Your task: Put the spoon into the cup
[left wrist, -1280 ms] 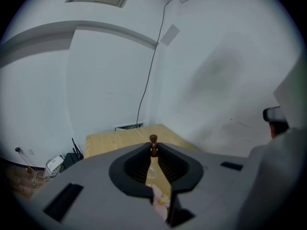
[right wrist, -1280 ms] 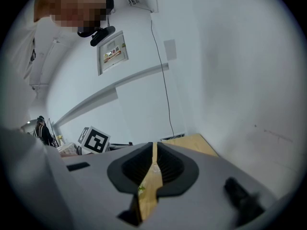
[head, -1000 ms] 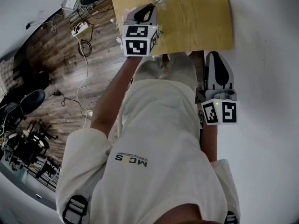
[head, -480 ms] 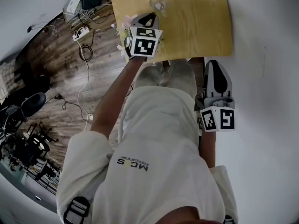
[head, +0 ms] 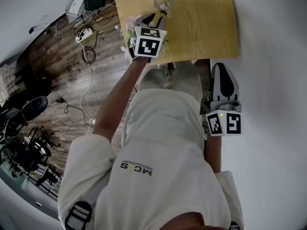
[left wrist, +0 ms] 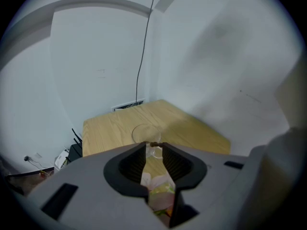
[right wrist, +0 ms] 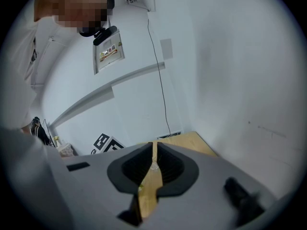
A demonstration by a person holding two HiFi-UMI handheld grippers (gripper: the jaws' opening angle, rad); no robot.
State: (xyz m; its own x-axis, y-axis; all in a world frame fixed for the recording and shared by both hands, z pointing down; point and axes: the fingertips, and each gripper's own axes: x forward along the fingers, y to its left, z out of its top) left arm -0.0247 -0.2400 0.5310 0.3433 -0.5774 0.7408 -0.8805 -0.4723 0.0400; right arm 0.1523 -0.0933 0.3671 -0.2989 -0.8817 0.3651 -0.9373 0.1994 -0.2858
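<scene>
A clear glass cup [head: 163, 3] stands on the wooden table [head: 201, 23]. My left gripper [head: 156, 17] hangs just short of it, tilted down, and its jaws are opening, with tabletop showing through the gap. In the left gripper view the cup [left wrist: 145, 134] sits right beyond my left gripper [left wrist: 154, 147]. A small brown bit [left wrist: 154, 144], perhaps the spoon's end, lies across the jaw tips over the rim. The pads do not press on it. My right gripper [head: 219, 67] is held off the table's near right corner, shut and empty; its own view shows the right gripper [right wrist: 152, 145] the same way.
Pink and green flowers [head: 128, 27] lie at the table's left edge and show through the left jaws. Cables and a power strip [head: 84, 31] are on the wood floor at the left. White wall runs along the table's far side [left wrist: 192, 56].
The left gripper moved forward and down to the cup, then its jaws parted. The right gripper stayed where it was.
</scene>
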